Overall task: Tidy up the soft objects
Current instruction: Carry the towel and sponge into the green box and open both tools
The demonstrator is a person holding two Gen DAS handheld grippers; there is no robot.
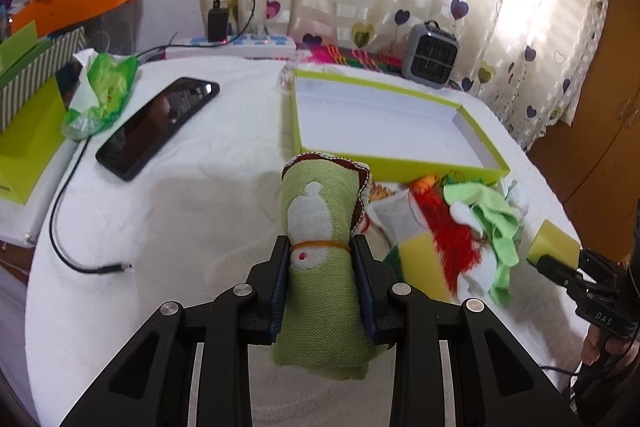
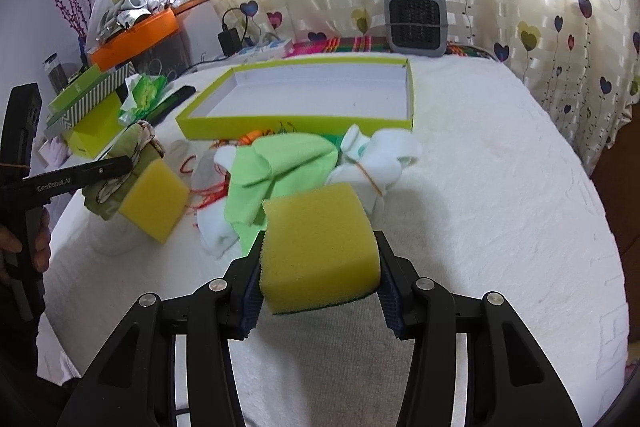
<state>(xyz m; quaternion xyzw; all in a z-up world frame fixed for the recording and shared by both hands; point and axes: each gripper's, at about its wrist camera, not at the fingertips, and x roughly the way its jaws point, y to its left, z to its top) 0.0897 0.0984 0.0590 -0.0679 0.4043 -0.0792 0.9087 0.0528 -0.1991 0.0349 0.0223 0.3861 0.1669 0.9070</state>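
My left gripper (image 1: 320,247) is shut on a rolled green knitted cloth (image 1: 320,227) bound with a rubber band, held above the white table; it also shows in the right wrist view (image 2: 132,151). My right gripper (image 2: 318,247) is shut on a yellow sponge (image 2: 318,247), also seen in the left wrist view (image 1: 554,241). A second yellow sponge (image 2: 154,199) lies on the table beside a pile of soft items: a light green cloth (image 2: 276,167), white socks (image 2: 376,159) and a red-and-yellow piece (image 1: 436,247). An empty lime-green box lid (image 1: 472,169) lies behind the pile.
A black phone (image 1: 156,127), a green plastic bag (image 1: 104,91) and a black cable (image 1: 60,227) lie at the left. A grey fan heater (image 1: 430,57) and a power strip (image 1: 232,45) stand at the back. Lime boxes (image 1: 28,147) sit far left.
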